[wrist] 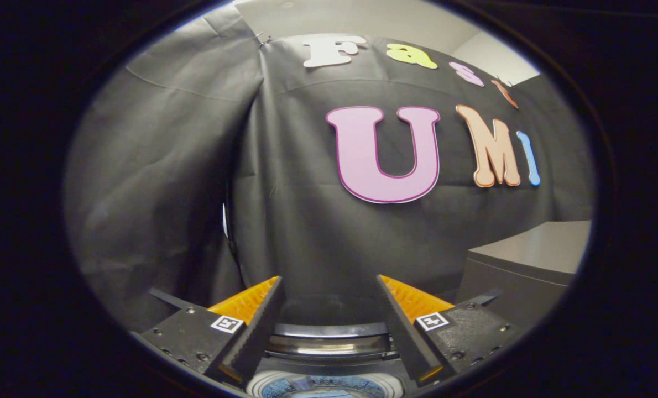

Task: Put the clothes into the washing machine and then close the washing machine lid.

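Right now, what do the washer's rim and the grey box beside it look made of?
Washing machine rim: glossy curved bands with bright highlights, likely polished metal or chromed plastic; can't tell which. Grey box: flat matte grey panels with no shine, possibly painted board or plastic. Tool open, its fingers apart above the rim, holding nothing.

grey cabinet top, bare, fingers apart
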The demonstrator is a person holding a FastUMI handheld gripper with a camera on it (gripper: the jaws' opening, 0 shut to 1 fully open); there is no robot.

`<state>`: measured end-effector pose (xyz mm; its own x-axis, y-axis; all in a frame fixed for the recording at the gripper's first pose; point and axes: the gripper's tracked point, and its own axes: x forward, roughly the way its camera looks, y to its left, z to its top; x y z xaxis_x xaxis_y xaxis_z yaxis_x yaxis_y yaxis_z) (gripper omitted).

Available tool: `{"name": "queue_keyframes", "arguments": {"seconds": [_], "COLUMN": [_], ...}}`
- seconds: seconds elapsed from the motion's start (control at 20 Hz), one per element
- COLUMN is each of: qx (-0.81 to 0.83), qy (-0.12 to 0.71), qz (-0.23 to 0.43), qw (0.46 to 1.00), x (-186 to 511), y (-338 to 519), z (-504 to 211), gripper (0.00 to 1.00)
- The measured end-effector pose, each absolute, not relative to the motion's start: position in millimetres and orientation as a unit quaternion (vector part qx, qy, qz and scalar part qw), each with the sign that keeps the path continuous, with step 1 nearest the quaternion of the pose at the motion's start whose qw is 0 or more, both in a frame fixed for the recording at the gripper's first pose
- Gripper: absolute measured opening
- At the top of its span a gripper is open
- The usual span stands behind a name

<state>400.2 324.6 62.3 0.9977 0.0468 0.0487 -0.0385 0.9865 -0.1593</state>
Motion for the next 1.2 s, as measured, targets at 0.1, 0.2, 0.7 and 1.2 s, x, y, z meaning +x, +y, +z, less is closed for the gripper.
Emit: {"name": "queue_keyframes", "arguments": {"seconds": [0.1, 0.2, 0.7, 1.2], "qx": [-0.08, -0.08, -0.08, -0.092], "qy": [-0.025, -0.021, -0.033, -0.022], "qz": [0.023, 0.026, 0.038, 0.034], "qw": [0.996, 0.996, 0.995, 0.995], "x": [398.7, 396.6, 387.5, 357.0], "y": [324.7, 325.2, 327.1, 323.4], "z": [61.0, 58.5, 56.5, 38.7], "gripper": [0.98, 0.98, 0.98, 0.97]}}
